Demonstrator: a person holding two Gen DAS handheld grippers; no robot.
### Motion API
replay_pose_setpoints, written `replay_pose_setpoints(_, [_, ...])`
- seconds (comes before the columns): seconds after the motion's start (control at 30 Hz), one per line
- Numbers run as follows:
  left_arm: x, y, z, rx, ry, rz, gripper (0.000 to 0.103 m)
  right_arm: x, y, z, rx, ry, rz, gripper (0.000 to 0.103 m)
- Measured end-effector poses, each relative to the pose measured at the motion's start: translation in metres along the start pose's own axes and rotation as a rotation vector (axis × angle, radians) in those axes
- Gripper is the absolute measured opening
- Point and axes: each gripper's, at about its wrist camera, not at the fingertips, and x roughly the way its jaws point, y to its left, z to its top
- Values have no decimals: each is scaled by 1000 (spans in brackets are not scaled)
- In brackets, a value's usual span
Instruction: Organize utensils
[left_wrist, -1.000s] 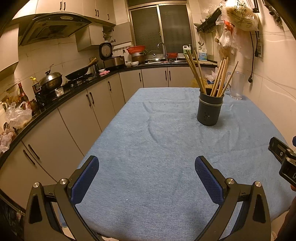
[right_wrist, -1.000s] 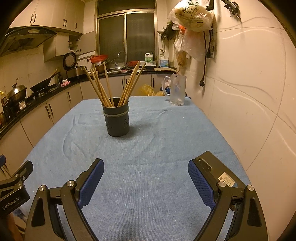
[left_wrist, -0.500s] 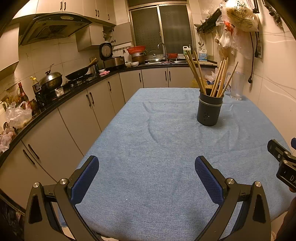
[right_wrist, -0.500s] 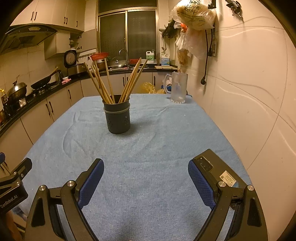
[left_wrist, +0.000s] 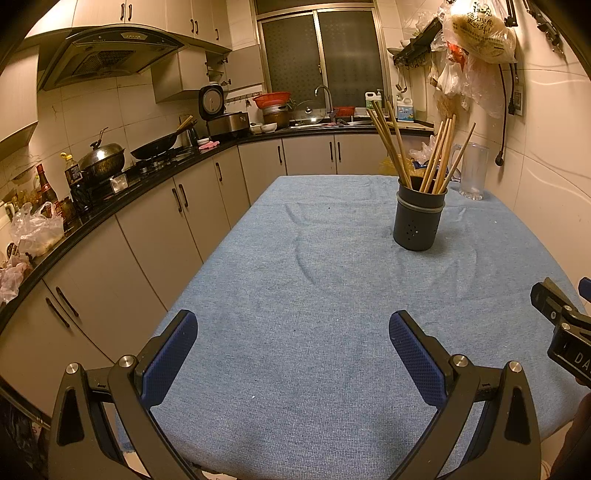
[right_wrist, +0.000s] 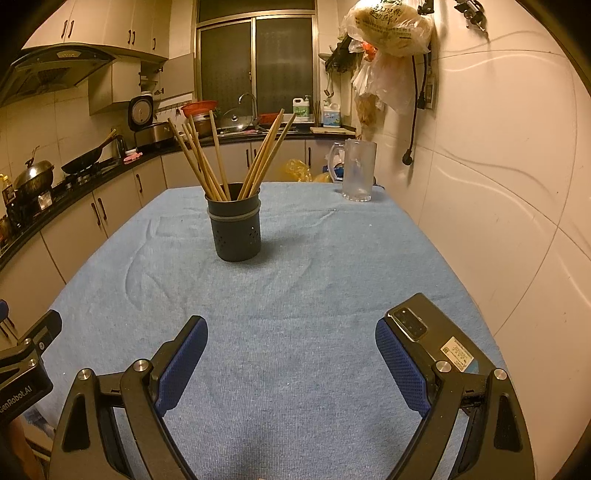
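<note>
the left tool (left_wrist: 293, 341) is hovering low over the near end of the blue-clothed counter (left_wrist: 332, 295), its fingers spread wide and gripping nothing. the right tool (right_wrist: 291, 345) is hovering likewise, spread and empty, with a phone (right_wrist: 430, 338) lying just beside its right finger. the chopsticks (right_wrist: 221, 162) are standing fanned out in the dark holder (right_wrist: 236, 230), upright mid-counter, well apart from both tools. a clear jug (right_wrist: 356, 171) is sitting at the far right corner.

Dim, warm yellow indoor light — probably overhead; soft shadows, sharp centre, strong fisheye bending, dark vignette at corners.
</note>
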Motion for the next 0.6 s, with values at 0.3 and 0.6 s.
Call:
replay_pose_setpoints(0.3, [0, -1, 0, -1, 3, -2, 103, 4, 2, -3, -4, 11, 2, 95])
replay_pose_setpoints(0.6, [13, 4, 3, -29, 40, -13, 103, 13, -2, -4, -6, 38, 10, 95])
